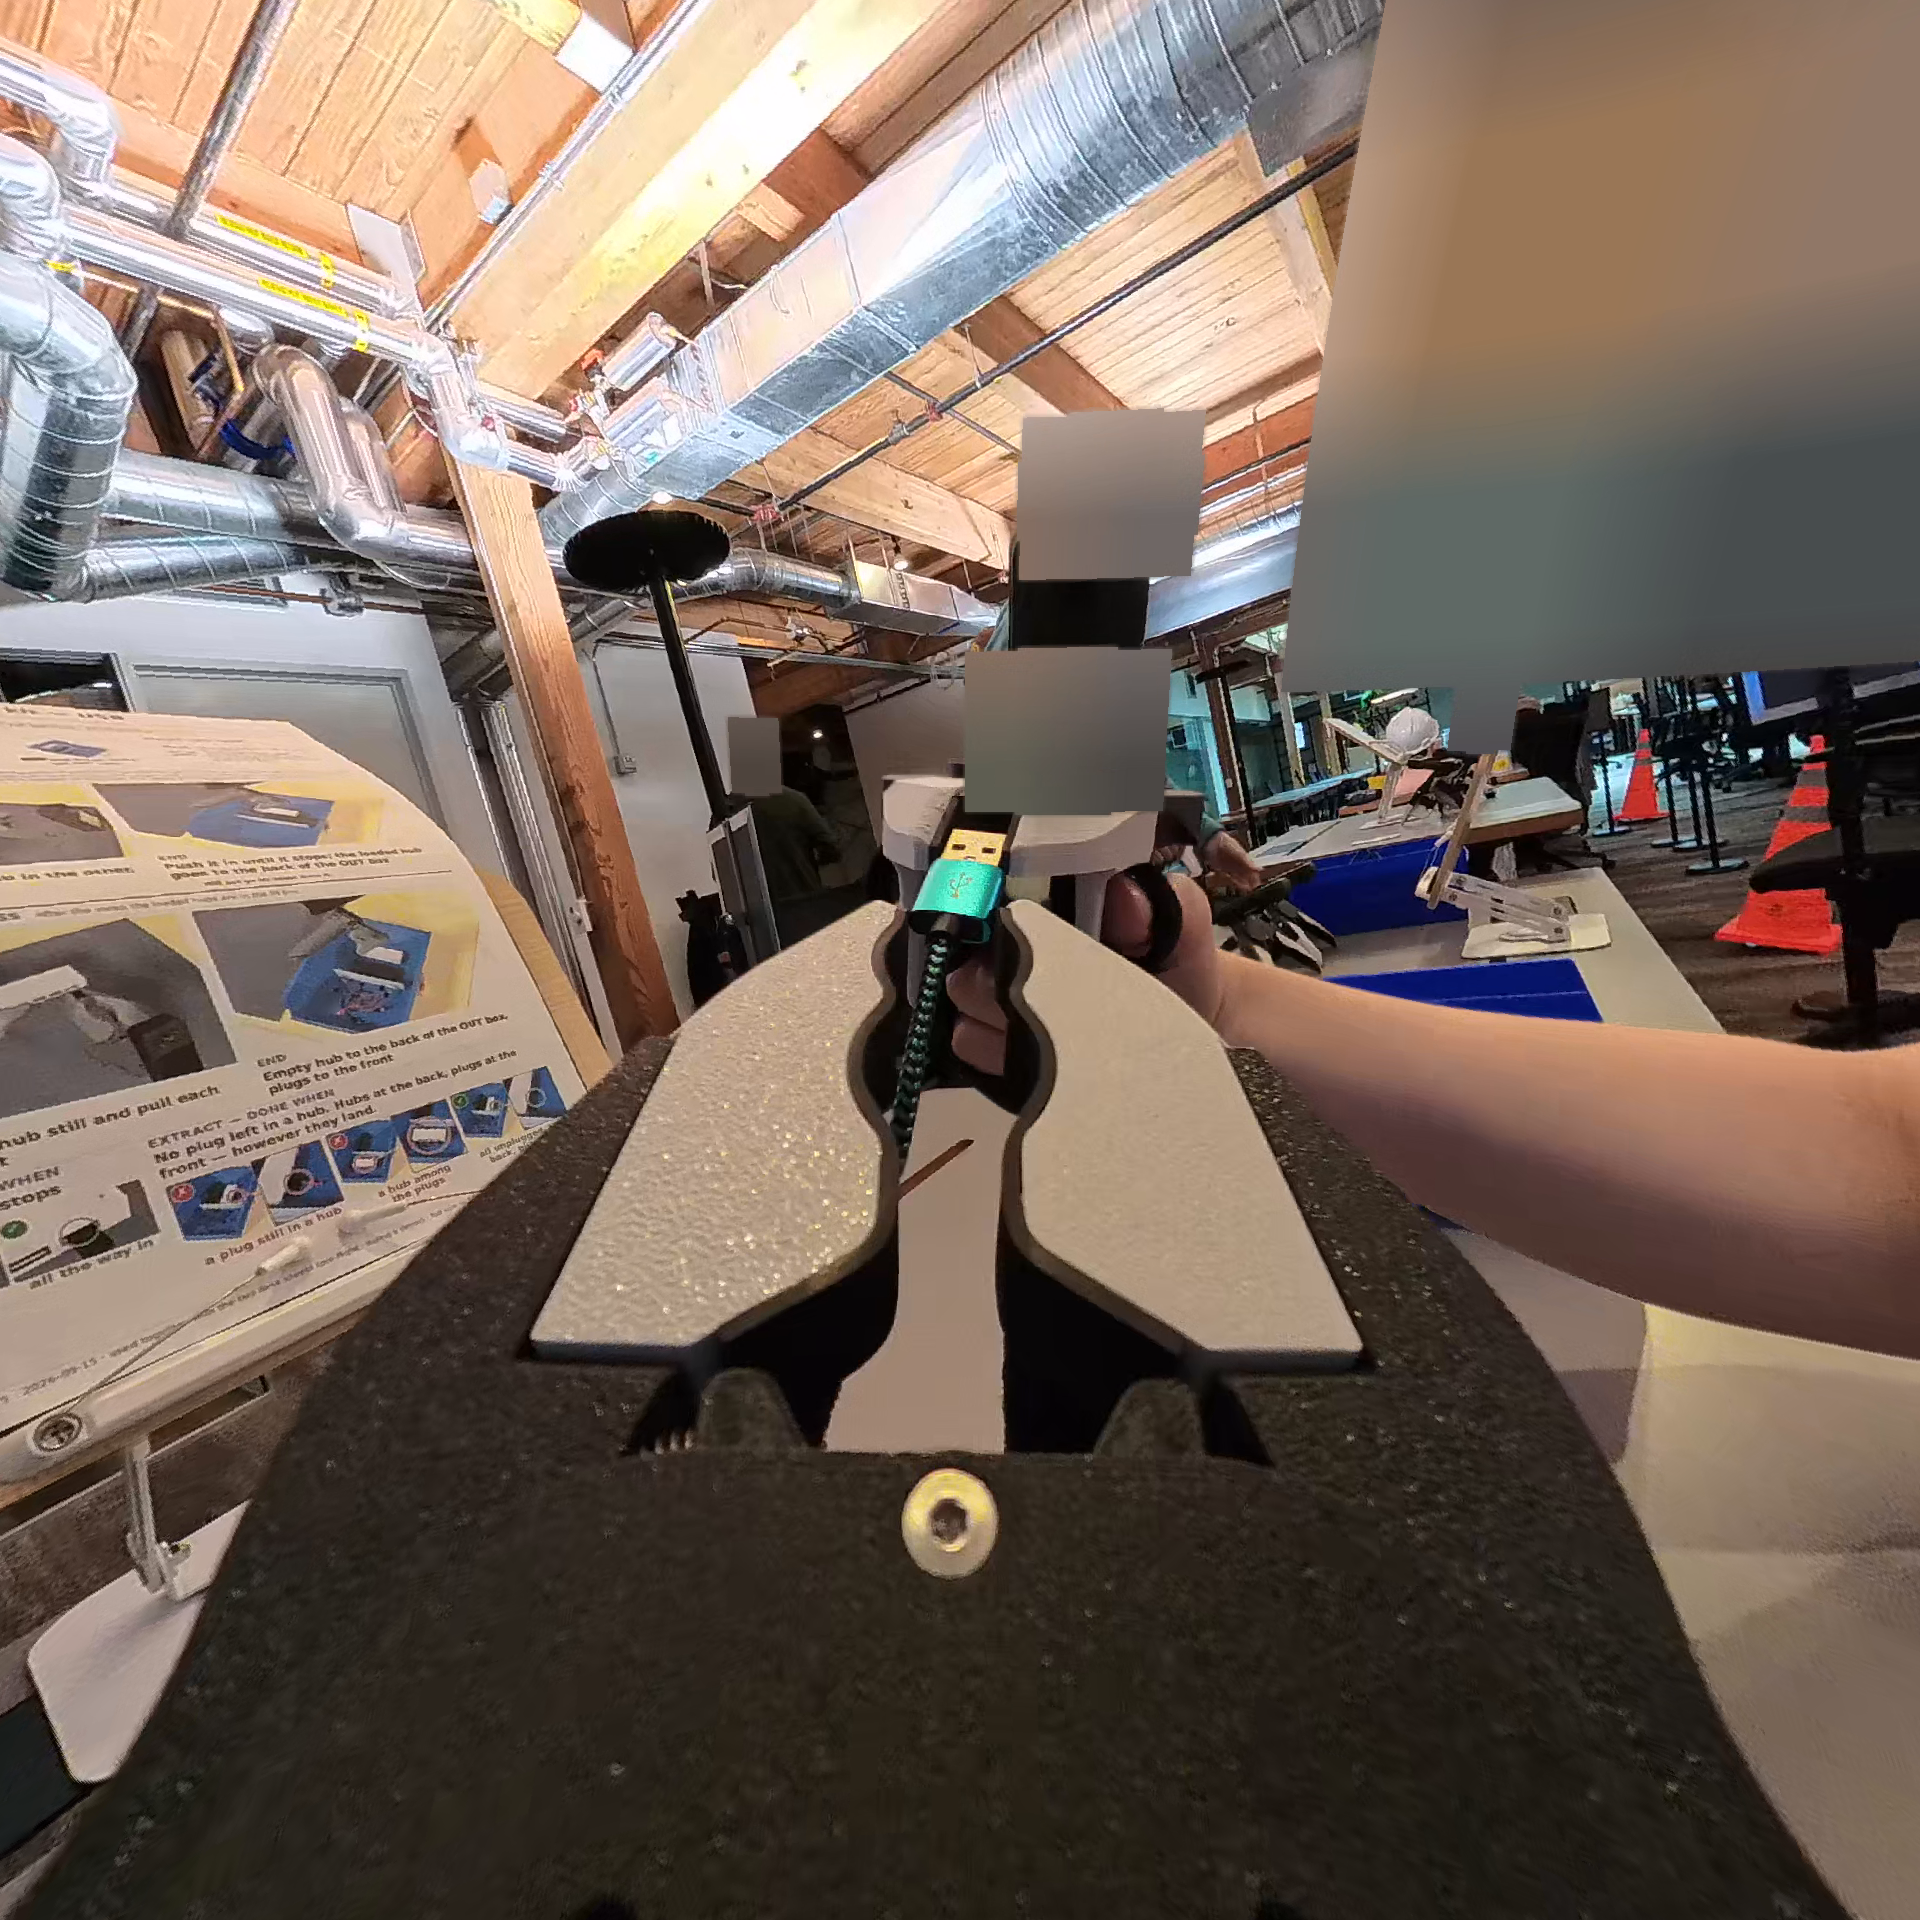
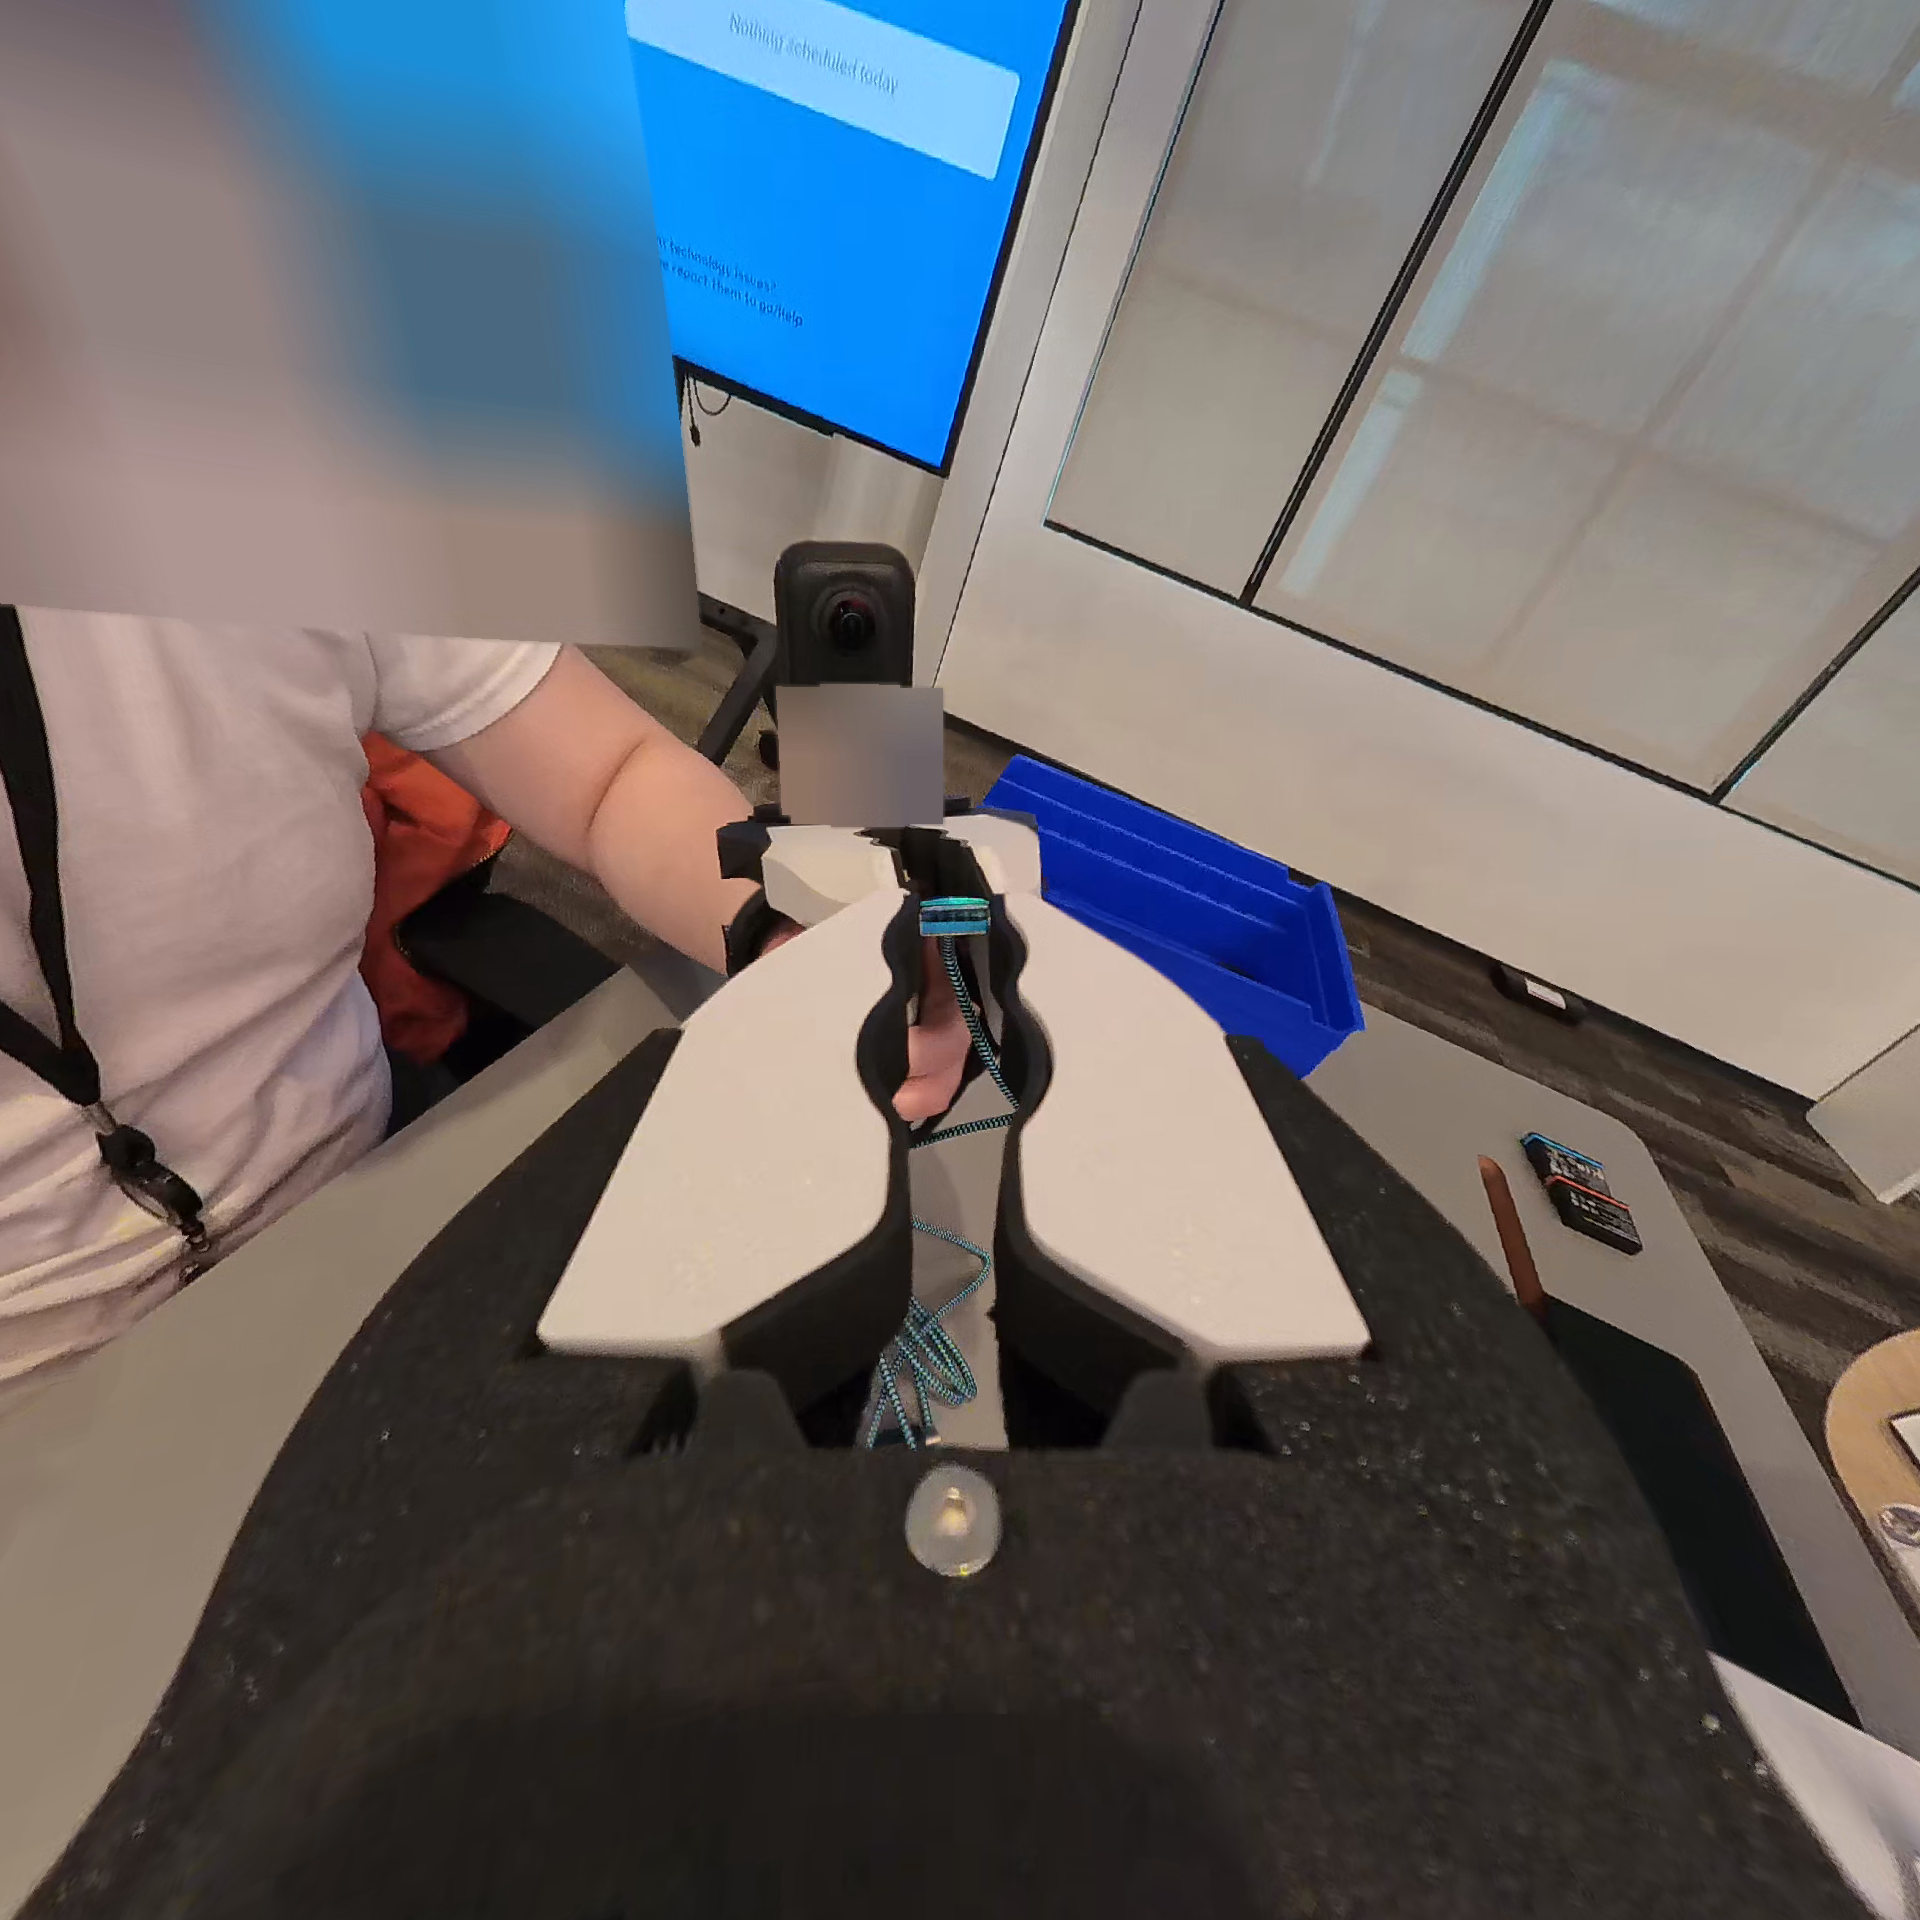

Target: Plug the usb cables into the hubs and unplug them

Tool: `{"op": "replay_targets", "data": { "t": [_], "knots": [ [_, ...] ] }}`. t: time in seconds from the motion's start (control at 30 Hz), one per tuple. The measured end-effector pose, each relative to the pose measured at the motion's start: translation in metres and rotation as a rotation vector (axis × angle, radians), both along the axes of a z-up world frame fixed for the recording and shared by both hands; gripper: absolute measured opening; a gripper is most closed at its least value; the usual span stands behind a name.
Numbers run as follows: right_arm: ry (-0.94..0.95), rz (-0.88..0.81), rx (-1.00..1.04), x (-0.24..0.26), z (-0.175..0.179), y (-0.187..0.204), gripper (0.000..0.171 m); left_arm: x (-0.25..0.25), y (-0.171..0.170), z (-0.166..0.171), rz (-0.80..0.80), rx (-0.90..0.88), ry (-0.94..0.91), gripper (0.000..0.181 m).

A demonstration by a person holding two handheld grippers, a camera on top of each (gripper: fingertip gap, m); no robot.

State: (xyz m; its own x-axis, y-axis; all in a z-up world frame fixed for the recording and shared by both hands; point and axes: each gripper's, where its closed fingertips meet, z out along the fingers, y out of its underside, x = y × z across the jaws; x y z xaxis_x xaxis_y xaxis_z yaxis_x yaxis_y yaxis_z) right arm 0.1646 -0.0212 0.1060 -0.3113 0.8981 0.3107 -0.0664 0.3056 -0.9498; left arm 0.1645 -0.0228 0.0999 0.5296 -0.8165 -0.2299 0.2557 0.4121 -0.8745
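A teal USB plug (image 1: 958,883) with a gold connector sits between my left gripper's (image 1: 958,916) fingertips, and the gripper is shut on it. Its braided teal-black cable (image 1: 920,1023) runs back between the fingers. My right gripper (image 1: 997,831) faces it just beyond the connector. In the right wrist view the plug (image 2: 953,916) shows end-on just past my right gripper's (image 2: 951,940) tips, held by the left gripper (image 2: 831,873). The cable (image 2: 935,1340) hangs down and coils on the table. The right jaws stand a narrow gap apart with nothing between them. No hub is in view.
An instruction board (image 1: 239,987) stands at the left. Blue bins (image 1: 1475,987) (image 2: 1174,914) sit on the grey table (image 2: 208,1455). A person's arm (image 1: 1558,1143) reaches across. A camera on a stand (image 2: 844,613) and a wall screen (image 2: 831,208) are behind. A small dark box (image 2: 1579,1195) lies at the right. Left and right tips are no more than a few centimetres apart.
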Motion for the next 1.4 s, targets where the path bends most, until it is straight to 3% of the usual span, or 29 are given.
{"op": "replay_targets", "data": {
  "t": [0.7,0.87,1.0,1.27,1.4],
  "knots": [
    [0.050,0.017,-0.020,0.002,-0.003,-0.001,0.013,0.004,0.000,-0.003,-0.051,-0.063,0.041,0.014],
    [0.040,-0.099,-0.022,0.009,-0.002,0.014,0.026,-0.001,0.006,-0.011,-0.022,-0.084,0.080,0.014],
    [-0.115,-0.312,0.066,0.023,-0.033,0.035,0.025,-0.010,0.014,-0.020,0.019,-0.112,0.106,0.014],
    [-0.282,-0.408,0.068,0.037,-0.081,0.035,0.025,-0.013,0.024,-0.037,0.059,-0.137,0.166,0.014],
    [-0.205,-0.360,-0.055,0.032,-0.075,0.027,0.025,-0.007,0.026,-0.047,0.073,-0.138,0.220,0.014]
  ]
}}
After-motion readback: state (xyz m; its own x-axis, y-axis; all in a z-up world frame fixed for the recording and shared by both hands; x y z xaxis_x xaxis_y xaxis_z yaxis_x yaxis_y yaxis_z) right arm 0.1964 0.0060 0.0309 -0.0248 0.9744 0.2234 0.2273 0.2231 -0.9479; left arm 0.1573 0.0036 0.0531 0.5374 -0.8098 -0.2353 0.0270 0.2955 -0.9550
